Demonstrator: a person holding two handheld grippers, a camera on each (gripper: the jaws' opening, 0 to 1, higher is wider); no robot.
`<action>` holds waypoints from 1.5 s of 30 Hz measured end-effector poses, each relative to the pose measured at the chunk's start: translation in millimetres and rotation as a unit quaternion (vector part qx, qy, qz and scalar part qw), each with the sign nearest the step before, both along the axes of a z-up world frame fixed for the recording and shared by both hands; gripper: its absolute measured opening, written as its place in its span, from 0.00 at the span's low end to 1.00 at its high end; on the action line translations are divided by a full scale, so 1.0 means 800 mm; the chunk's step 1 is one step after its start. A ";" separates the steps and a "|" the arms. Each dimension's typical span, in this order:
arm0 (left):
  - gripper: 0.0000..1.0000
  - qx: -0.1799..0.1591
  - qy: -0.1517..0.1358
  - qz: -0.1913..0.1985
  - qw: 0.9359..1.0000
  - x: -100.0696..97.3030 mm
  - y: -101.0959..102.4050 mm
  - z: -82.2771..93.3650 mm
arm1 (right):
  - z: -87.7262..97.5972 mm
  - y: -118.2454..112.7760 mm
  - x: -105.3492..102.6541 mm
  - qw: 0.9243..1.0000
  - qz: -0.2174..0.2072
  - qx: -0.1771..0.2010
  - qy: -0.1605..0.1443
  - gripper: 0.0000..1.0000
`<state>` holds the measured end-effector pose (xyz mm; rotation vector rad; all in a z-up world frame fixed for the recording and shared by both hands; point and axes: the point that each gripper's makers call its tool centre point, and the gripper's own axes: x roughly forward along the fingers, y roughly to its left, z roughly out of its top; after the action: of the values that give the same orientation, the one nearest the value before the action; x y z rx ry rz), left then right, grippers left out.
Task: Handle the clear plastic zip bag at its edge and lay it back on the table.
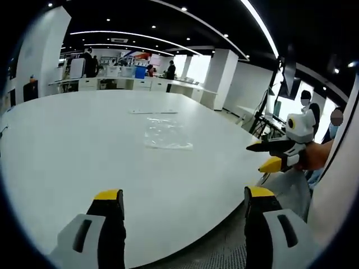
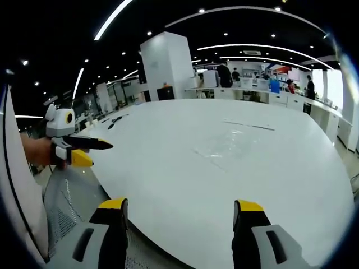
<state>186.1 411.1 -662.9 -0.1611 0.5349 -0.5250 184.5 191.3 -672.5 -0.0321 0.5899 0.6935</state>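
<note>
One clear bag lies flat on a big white table in a bright open office.

Left gripper view: the left gripper, jaws spread wide and holding nothing, hovers at the table's near edge; the zip bag lies far off, mid-table. Right gripper view: the right gripper, jaws equally wide and bare, faces the same bag, well apart.

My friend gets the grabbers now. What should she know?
Left gripper: open, holding nothing, at the near table edge.
Right gripper: open, holding nothing, also at the near edge.
Clear zip bag: lying flat on the table, farther in, out of both grippers' jaws.
Done: cannot tell if the bag was handled yet.
Left: if not, grasp the bag by its edge, then lay it back down.
</note>
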 end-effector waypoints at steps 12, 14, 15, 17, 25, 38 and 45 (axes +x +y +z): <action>0.87 -0.002 0.001 0.004 1.000 0.001 -0.001 0.002 | 0.002 0.002 -0.002 1.000 0.002 -0.003 0.001 0.76; 0.87 -0.002 0.001 0.004 1.000 0.001 -0.001 0.002 | 0.002 0.003 -0.002 1.000 0.002 -0.003 0.001 0.76; 0.87 -0.002 0.001 0.004 1.000 0.001 -0.001 0.002 | 0.002 0.003 -0.003 1.000 0.002 -0.004 0.001 0.76; 0.87 -0.002 0.001 0.004 1.000 0.001 -0.001 0.002 | 0.002 0.003 -0.003 1.000 0.002 -0.004 0.001 0.76; 0.87 -0.002 0.001 0.005 1.000 0.002 -0.002 0.002 | 0.002 0.003 -0.003 1.000 0.003 -0.005 0.003 0.76; 0.86 -0.003 0.003 0.005 1.000 0.001 -0.003 0.003 | 0.000 0.002 -0.003 1.000 0.005 -0.007 0.003 0.75; 0.86 -0.002 0.003 0.006 1.000 0.001 -0.003 0.003 | -0.002 0.001 -0.002 1.000 0.006 -0.009 0.003 0.75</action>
<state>187.1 408.8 -660.5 -0.1690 0.5391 -0.5136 182.5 191.8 -674.0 -0.0504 0.6031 0.7011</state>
